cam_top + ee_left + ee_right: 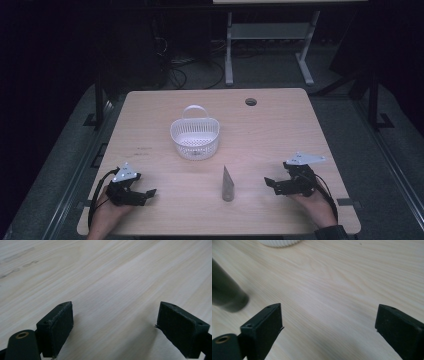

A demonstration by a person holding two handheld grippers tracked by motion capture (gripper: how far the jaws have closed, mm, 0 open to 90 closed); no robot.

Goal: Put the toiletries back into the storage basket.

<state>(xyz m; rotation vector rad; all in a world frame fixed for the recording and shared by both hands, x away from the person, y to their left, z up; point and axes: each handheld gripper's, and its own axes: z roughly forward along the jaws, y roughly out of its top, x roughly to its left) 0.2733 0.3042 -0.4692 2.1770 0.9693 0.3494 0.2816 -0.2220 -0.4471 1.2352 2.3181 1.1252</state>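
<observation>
A white plastic basket (195, 137) with a handle stands at the middle of the wooden table (280, 130). In front of it lies a grey tapered object (228, 184), its narrow end toward the basket. My left gripper (146, 196) rests near the front left edge, open, with only bare wood between its jaws (115, 325). My right gripper (272, 186) sits to the right of the grey object, open and holding nothing (328, 327). In the right gripper view the grey object (227, 295) lies blurred at the left and the basket's base (279, 242) shows at the top edge.
A round cable hole (251, 102) is near the table's far right edge. Beyond the table stand a desk frame (270, 45) and cables on a dark floor. Faint marks (142, 150) show on the wood left of the basket.
</observation>
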